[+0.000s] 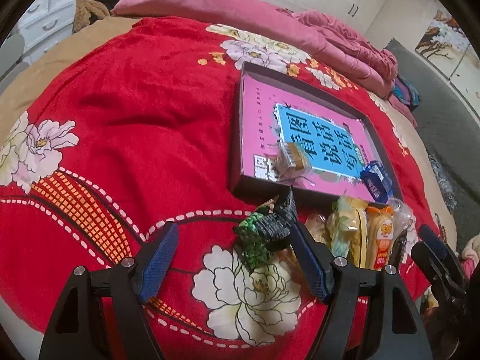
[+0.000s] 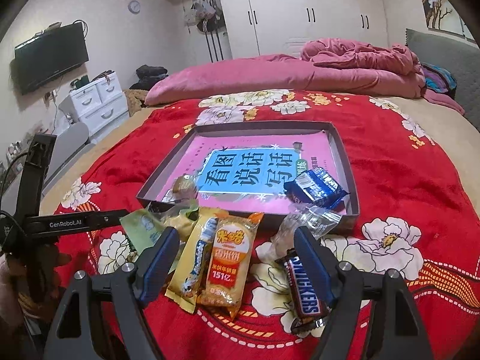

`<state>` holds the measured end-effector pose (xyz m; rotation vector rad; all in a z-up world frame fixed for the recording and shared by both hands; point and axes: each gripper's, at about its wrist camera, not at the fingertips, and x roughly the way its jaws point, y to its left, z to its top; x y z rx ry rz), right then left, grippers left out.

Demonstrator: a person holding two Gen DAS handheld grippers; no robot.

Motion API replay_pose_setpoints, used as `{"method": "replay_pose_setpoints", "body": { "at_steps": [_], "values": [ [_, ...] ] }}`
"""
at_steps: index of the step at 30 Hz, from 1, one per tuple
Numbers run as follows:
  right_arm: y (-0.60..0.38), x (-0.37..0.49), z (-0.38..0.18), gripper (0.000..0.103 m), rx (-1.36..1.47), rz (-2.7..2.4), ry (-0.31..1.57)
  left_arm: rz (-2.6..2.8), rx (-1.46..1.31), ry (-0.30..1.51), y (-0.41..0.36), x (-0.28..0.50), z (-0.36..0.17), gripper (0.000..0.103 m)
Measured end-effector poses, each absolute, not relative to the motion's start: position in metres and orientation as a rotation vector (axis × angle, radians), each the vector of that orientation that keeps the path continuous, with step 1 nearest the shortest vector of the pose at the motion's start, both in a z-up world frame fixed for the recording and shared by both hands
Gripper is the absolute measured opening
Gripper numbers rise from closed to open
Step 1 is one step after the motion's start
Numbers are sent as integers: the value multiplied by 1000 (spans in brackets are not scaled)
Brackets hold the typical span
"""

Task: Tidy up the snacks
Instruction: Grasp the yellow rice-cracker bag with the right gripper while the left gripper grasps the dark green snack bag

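Both tongs stand wide, holding nothing. Right gripper point(image 2: 232, 258) straddles the orange rice-cake packet point(image 2: 229, 265) and yellow bar point(image 2: 192, 262), Snickers bar point(image 2: 304, 291) against its right finger. Left gripper point(image 1: 234, 247) flanks a green-black packet point(image 1: 264, 234). All lie just before the tray point(image 2: 349, 177), which holds a blue packet point(image 2: 315, 190).

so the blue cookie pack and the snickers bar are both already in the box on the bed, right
Only partly. The blue cookie pack is in the box, but the snickers bar lies outside it on the red blanket, by the right gripper. The right wrist view shows this.
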<state>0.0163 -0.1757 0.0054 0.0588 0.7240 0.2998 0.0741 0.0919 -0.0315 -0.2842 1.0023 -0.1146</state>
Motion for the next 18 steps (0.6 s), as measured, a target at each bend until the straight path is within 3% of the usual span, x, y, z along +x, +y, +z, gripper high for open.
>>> {"method": "replay_pose_setpoints", "body": {
  "at_steps": [18],
  "values": [
    [-173,17,-8,78,65,301,799,-155,-213,1075,75,79,-44,78]
  ]
}}
